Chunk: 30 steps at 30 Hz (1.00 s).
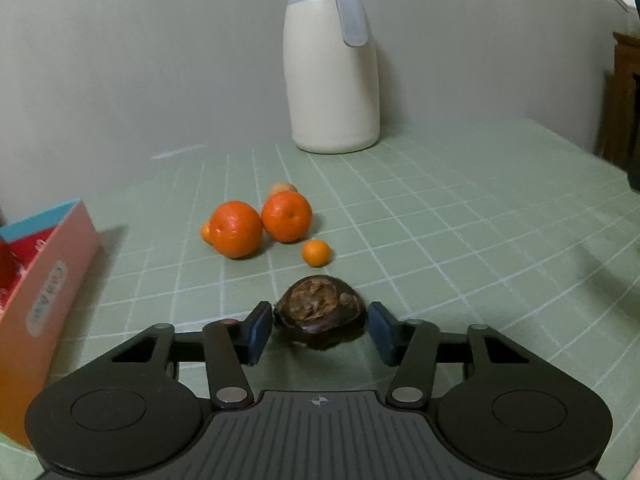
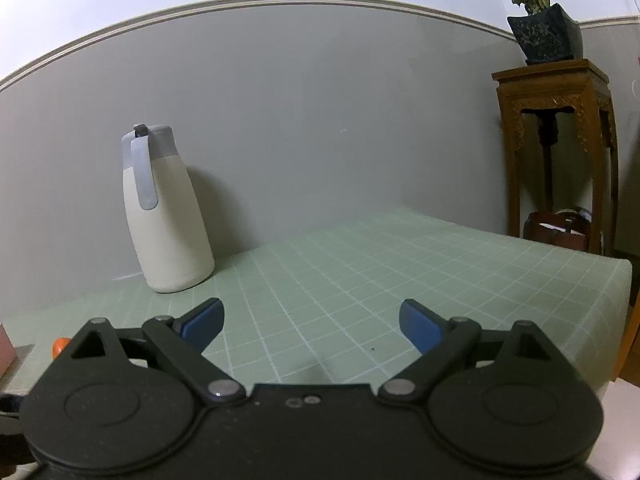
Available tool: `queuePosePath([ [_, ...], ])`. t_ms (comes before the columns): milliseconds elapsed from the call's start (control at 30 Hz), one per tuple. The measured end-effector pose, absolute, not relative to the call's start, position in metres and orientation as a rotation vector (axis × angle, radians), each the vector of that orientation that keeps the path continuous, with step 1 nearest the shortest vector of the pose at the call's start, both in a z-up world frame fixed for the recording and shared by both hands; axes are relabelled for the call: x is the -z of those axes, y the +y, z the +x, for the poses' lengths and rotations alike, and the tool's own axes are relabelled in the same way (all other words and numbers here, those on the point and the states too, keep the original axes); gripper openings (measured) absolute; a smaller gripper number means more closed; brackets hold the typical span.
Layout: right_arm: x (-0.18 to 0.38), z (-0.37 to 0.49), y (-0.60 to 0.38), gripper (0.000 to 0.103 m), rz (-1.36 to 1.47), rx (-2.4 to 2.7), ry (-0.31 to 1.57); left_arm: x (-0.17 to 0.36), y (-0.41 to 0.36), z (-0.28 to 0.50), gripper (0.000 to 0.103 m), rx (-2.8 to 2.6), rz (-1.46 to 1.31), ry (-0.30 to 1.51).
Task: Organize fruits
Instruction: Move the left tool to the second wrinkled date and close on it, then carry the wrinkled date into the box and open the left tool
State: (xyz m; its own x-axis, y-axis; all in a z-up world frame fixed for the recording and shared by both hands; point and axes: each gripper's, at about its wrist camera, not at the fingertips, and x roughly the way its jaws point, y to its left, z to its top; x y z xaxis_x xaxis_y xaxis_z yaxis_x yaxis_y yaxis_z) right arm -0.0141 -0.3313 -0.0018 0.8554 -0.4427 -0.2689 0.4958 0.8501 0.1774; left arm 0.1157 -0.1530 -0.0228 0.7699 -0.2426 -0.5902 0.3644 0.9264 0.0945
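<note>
A dark brown, wrinkled fruit point(image 1: 320, 316) lies on the green checked tablecloth point(image 1: 460, 220), between the blue pads of my left gripper point(image 1: 320, 314). The left pad touches it and the right pad sits right against its other side. Just beyond it are two large oranges point(image 1: 236, 228) point(image 1: 286, 216) and a small orange fruit point(image 1: 316, 253); two more small ones peek out beside and behind the large pair. My right gripper point(image 2: 312, 314) hovers over bare cloth, open, with nothing between its fingers. An orange sliver point(image 2: 61, 346) shows at its left edge.
A tall cream jug point(image 1: 330, 76) with a grey lid stands at the back by the wall. A pink box point(image 1: 48, 280) with a blue rim sits at the left. The table's edge point(image 2: 616, 292) drops off on the right, near a wooden stand point(image 2: 556, 140) bearing a potted plant point(image 2: 546, 36).
</note>
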Motion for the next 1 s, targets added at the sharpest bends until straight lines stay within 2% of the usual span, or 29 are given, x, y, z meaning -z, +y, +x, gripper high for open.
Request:
queuePosePath([
  [167, 0.002, -0.010, -0.326, 0.095, 0.237, 0.477, 0.227, 0.024, -0.156, 0.118, 0.050, 0.339, 0.202, 0.612],
  [1000, 0.000, 0.014, -0.290, 0.095, 0.197, 0.390, 0.263, -0.003, -0.097, 0.108, 0.050, 0.208, 0.142, 0.468],
])
